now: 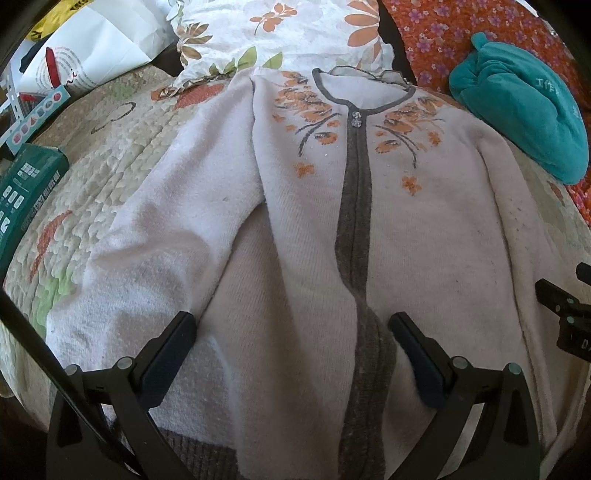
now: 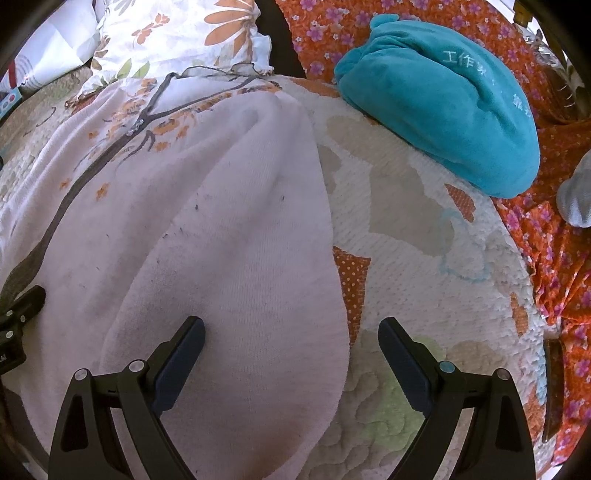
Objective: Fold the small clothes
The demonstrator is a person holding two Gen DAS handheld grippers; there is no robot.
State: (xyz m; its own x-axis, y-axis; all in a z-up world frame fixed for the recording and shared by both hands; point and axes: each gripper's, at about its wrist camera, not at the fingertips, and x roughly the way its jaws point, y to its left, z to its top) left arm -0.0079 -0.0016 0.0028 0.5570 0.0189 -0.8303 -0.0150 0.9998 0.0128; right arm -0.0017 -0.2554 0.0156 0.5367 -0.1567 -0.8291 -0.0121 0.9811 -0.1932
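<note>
A pale pink cardigan (image 1: 424,229) with a grey button band and orange flower pattern lies flat, face up, on a quilted bed cover. Its left sleeve (image 1: 155,236) lies straight along the body. My left gripper (image 1: 291,325) is open and empty just above the cardigan's lower front, beside the grey band. In the right wrist view the cardigan's right side and sleeve (image 2: 236,258) lie flat. My right gripper (image 2: 291,332) is open and empty, its jaws standing astride the sleeve's outer edge. The right gripper also shows at the right edge of the left wrist view (image 1: 569,306).
A teal plush bundle (image 2: 443,107) lies at the far right on an orange flowered cloth (image 2: 554,229). A white flowered pillow (image 1: 280,33) lies behind the collar. A green box (image 1: 26,195) and a white paper bag (image 1: 88,51) sit at the left. The quilted cover (image 2: 424,236) lies bare to the cardigan's right.
</note>
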